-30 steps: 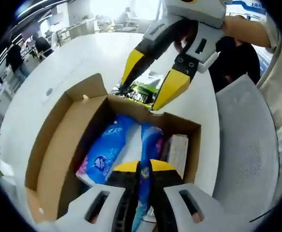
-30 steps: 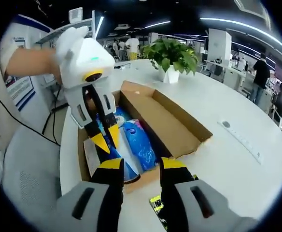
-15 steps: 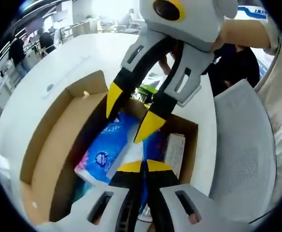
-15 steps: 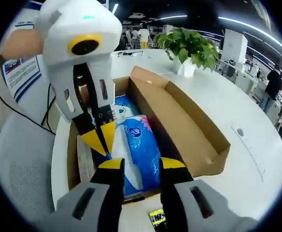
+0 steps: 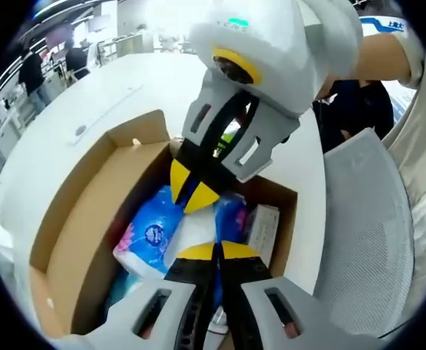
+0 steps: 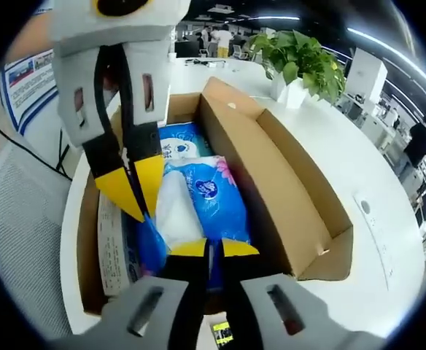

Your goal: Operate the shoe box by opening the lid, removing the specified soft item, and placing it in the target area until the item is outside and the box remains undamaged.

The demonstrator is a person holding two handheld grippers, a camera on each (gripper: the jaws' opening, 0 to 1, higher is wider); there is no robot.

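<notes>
With the box (image 6: 286, 197) lid already open, both grippers, left (image 5: 214, 251) and right (image 6: 206, 248), are clamped on the blue pack (image 6: 206, 197), seemingly to lift it out.

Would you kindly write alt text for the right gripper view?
Two hand-held grippers meet over an open cardboard box on a white table: the right one pinches blue plastic packs, and the left one reaches in from above. A potted plant stands beyond.
</notes>
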